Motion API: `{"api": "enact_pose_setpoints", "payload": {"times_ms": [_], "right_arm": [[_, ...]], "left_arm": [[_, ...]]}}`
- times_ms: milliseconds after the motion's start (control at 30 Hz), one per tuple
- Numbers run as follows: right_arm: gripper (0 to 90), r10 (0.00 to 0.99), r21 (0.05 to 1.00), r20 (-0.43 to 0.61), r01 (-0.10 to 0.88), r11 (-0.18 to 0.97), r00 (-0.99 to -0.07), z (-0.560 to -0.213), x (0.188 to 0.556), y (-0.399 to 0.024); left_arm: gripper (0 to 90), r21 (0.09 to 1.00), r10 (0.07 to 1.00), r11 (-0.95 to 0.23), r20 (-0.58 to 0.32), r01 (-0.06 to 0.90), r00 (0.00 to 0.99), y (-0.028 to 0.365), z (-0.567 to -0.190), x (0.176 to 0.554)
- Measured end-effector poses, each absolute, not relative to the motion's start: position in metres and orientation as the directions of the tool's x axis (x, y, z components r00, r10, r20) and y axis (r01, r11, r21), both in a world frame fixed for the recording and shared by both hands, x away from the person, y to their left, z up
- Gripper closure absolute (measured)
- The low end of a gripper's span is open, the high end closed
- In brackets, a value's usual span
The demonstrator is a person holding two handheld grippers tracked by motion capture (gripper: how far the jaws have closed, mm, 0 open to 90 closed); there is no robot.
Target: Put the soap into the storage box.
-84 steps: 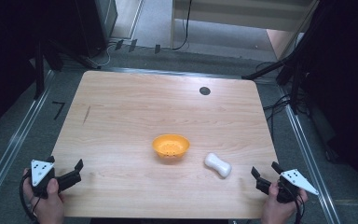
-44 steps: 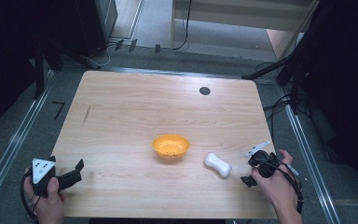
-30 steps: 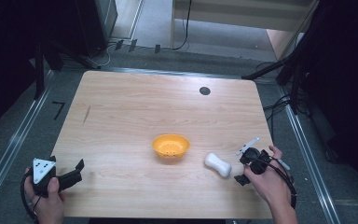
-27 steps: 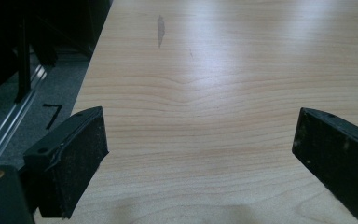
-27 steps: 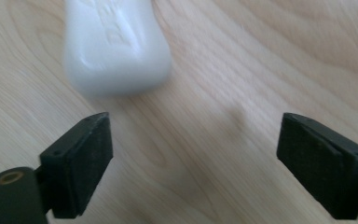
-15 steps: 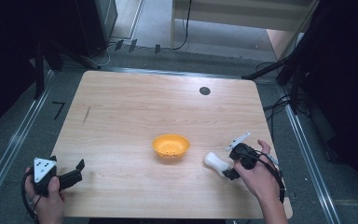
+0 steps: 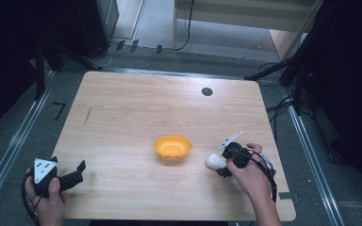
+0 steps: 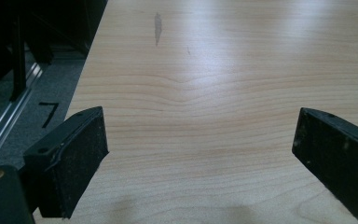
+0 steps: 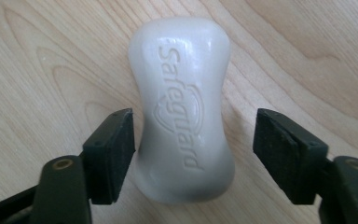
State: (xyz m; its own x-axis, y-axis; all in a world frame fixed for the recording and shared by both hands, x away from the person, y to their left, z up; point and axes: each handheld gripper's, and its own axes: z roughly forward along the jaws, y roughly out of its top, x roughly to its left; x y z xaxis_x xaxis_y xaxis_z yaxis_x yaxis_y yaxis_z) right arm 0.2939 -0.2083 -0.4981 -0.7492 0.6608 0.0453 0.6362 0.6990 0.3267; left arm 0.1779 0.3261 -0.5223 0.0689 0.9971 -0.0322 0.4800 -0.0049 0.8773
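On my pale wooden table (image 7: 122, 122) I count one shallow orange plastic bowl (image 7: 172, 147), one white waisted bar of soap (image 9: 182, 107) stamped "Safeguard", and one small round black disc (image 7: 207, 91). I hold two black two-jaw grippers, left gripper (image 7: 70, 176) and right gripper (image 7: 224, 165).

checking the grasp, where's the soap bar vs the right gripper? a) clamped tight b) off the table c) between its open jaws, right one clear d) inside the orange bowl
c: the soap bar lies on the table between the right gripper's open jaws, a gap showing at the right jaw.

Right tongs (image 7: 224, 165) at white soap (image 7: 214, 161) beside orange bowl (image 7: 172, 147)
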Motion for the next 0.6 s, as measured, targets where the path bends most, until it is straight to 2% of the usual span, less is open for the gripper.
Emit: {"api": "enact_pose_setpoints", "payload": {"times_ms": [233, 400, 600], "right_arm": [[43.4, 0.660, 0.302, 0.051, 0.641, 0.706, -0.750, -0.505, 0.297, -0.199], [48.5, 0.648, 0.300, 0.052, 0.631, 0.715, -0.760, -0.508, 0.299, -0.193], [49.8, 0.637, 0.314, 0.028, 0.612, 0.726, -0.770, -0.509, 0.298, -0.192]], "left_arm": [[3.7, 0.877, 0.997, -0.004, -0.034, 0.480, 0.070, 0.326, -0.522, 0.178], [3.6, 0.877, 0.997, -0.004, -0.034, 0.480, 0.071, 0.326, -0.522, 0.179], [3.7, 0.877, 0.997, -0.007, -0.032, 0.481, 0.073, 0.326, -0.523, 0.179]]}}
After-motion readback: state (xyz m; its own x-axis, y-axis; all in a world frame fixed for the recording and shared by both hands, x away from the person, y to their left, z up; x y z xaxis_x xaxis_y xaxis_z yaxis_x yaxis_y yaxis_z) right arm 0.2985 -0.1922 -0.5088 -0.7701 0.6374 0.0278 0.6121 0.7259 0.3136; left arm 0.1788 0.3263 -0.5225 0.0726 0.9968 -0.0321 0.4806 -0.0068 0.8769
